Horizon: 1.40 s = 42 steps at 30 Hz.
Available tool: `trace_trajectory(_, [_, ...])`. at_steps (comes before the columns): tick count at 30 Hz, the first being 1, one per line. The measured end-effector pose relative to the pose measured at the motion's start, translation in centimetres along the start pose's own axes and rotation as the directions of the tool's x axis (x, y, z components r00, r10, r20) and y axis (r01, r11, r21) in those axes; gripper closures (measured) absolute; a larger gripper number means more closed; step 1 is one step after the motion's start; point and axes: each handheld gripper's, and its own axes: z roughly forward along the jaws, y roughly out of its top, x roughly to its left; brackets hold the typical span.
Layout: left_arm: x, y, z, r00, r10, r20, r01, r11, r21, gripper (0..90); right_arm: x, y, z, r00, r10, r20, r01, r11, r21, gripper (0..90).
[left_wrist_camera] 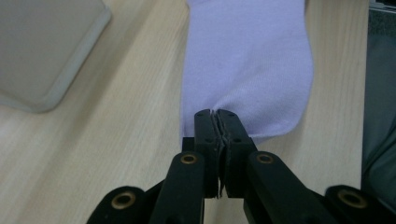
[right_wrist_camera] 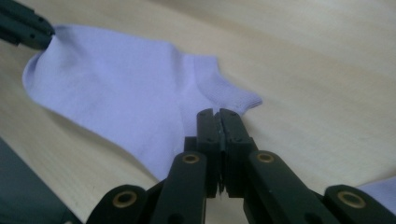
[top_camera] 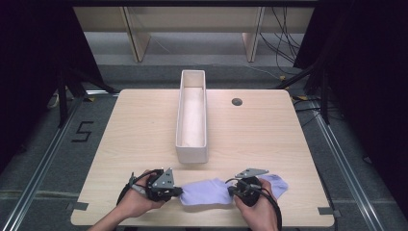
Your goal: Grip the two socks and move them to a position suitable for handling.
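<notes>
Lilac sock point(top_camera: 207, 191) flat on the tabletop point(top_camera: 144, 125) at the near edge, about 6 o'clock in the high view, stretched crosswise between two grippers. Left gripper point(top_camera: 177, 191) at the sock's 9 o'clock end, jaws together and clamped on the rounded toe end; in the left gripper view point(left_wrist_camera: 218, 122) fabric seen pinched in the seam between the pads. Right gripper point(top_camera: 234, 190) at the sock's 3 o'clock end, jaws likewise clamped, biting the cloth just below the ribbed cuff in the right gripper view point(right_wrist_camera: 218, 120). Second lilac sock point(top_camera: 276, 183) just beyond the right gripper, toward 3 o'clock, partly hidden by the hand; whether touching the first, hard to tell. Long white bin point(top_camera: 192, 144) upright at 12 o'clock from the socks, running away down the tabletop's middle, empty as far as visible. Small dark hole point(top_camera: 236, 101) at 1 o'clock, well apart.

Judged progress: early. Done so far: both ends of one sock gripped, sock pulled flat. Left, most likely: folding or lifting this sock, carrying it toward 12 o'clock into the bin, then the same for the second one. Nothing in the bin yet, so the bulk of the work likely ahead.
</notes>
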Motion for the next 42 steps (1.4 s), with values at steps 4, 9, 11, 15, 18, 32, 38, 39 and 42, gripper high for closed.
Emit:
trace_trajectory(4, [0.5,-0.6,-0.5,0.9995,-0.030,-0.007,0.030,0.9995,-0.010,67.1,0.6,-0.5,0.6,0.9991,-0.038,-0.019,0.039,0.997,0.065,82.3])
trace_trajectory(9, [0.3,-0.6,-1.5,0.9958,-0.089,-0.023,0.087,0.9941,-0.064,67.4,0.1,0.5,-0.9,0.9991,-0.029,0.030,0.029,0.999,0.029,81.8])
trace_trajectory(11, [-0.1,-0.5,-1.3,0.9956,-0.092,-0.017,0.091,0.9938,-0.064,69.3,-0.3,1.2,-0.7,0.9989,-0.023,0.041,0.022,1.000,0.017,78.8])
trace_trajectory(15, [-0.8,-0.4,-0.6,0.9940,-0.109,0.008,0.110,0.9915,-0.070,74.1,-0.5,2.1,1.2,0.9958,-0.090,0.018,0.089,0.995,0.046,75.0])
trace_trajectory(18, [-1.0,-0.4,0.0,0.9936,-0.113,0.012,0.113,0.9923,-0.050,75.6,-0.3,2.2,1.8,0.9961,-0.088,0.007,0.087,0.993,0.081,75.0])
trace_trajectory(32, [0.1,-1.2,0.7,0.9959,-0.088,-0.023,0.088,0.9955,0.033,77.3,0.0,1.9,2.7,0.9943,-0.106,0.004,0.105,0.983,0.149,90.0])
trace_trajectory(38, [-0.3,-1.5,0.5,0.9908,-0.133,-0.026,0.132,0.9911,-0.016,69.9,-0.2,1.9,2.5,0.9943,-0.107,0.002,0.106,0.988,0.111,82.4])
trace_trajectory(39, [-0.3,-1.5,0.3,0.9904,-0.135,-0.030,0.134,0.9907,-0.026,65.9,-0.3,2.1,2.1,0.9932,-0.117,0.003,0.116,0.989,0.089,80.8])
trace_trajectory(42, [-0.3,-1.7,-0.3,0.9812,-0.188,-0.042,0.184,0.9791,-0.087,61.5,-0.7,2.3,1.4,0.9943,-0.106,0.017,0.104,0.993,0.057,78.5])
